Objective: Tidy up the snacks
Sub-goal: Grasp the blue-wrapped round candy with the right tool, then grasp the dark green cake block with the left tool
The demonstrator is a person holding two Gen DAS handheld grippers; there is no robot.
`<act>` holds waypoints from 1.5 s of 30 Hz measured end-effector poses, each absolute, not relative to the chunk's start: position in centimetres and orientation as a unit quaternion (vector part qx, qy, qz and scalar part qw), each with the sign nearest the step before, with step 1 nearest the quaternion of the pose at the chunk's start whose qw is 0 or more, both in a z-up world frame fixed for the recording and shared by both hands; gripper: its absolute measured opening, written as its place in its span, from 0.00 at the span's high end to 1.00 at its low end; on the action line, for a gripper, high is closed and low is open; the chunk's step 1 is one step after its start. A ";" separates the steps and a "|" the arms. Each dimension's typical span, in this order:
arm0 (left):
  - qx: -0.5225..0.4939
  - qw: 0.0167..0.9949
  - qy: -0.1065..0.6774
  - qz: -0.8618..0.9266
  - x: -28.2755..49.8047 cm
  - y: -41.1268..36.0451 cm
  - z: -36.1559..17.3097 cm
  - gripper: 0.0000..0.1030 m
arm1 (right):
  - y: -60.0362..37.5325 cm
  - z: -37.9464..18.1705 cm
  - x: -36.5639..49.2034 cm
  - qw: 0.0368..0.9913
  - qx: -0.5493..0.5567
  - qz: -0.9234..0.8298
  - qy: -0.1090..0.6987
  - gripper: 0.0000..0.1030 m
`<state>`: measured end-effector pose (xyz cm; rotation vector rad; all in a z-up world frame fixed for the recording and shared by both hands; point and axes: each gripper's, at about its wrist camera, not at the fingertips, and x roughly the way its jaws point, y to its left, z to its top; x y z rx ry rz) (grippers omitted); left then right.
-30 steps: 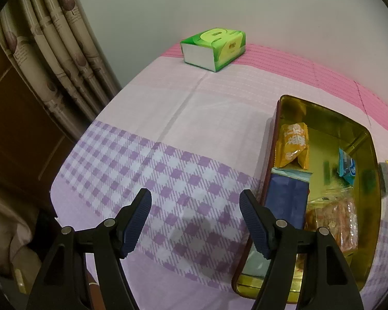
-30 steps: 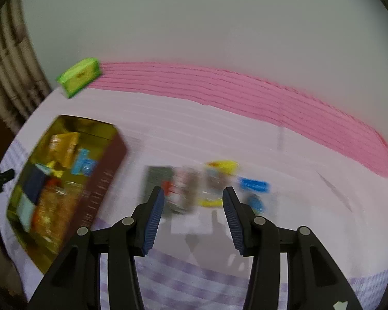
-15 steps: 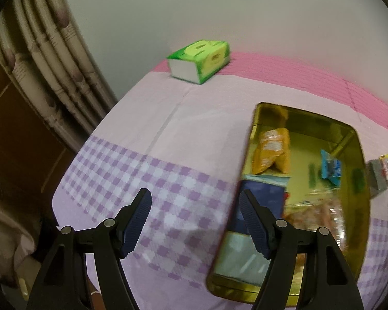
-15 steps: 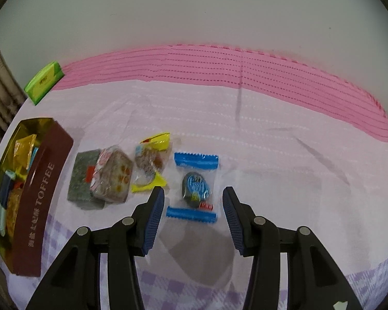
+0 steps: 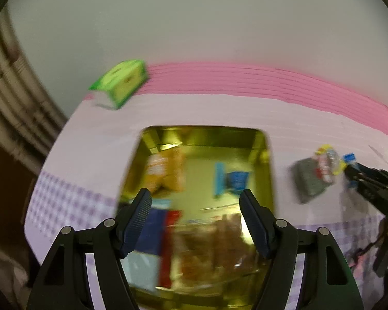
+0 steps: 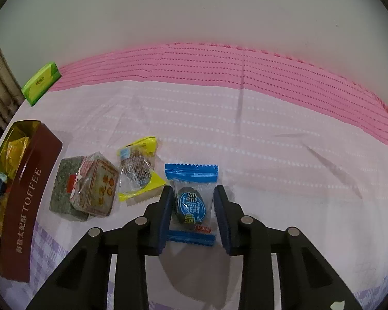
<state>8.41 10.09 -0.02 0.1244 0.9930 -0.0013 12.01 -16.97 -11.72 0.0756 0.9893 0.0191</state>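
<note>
My right gripper is down on the cloth with its fingers on either side of a blue-wrapped snack, narrowed around it but not clamped. Left of it lie a yellow-edged wrapped snack and a brown cake pack on a dark green pack. The brown TOFFEE tin stands at the far left with several snacks inside. My left gripper is open and empty, hovering over the gold inside of the tin. The left view is blurred.
A green tissue box sits at the back left of the table by the wall, also in the left wrist view. Curtains hang at the left. The pink cloth band runs along the wall.
My right gripper has lowered and closed in around the blue-wrapped snack. My left gripper has swung right, from beside the tin to over it.
</note>
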 end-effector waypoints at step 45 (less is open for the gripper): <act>0.053 0.840 0.535 -0.066 10.9 -2.9 -6.7 0.33 | -24.8 -12.5 5.8 0.902 0.071 -0.069 0.420 0.75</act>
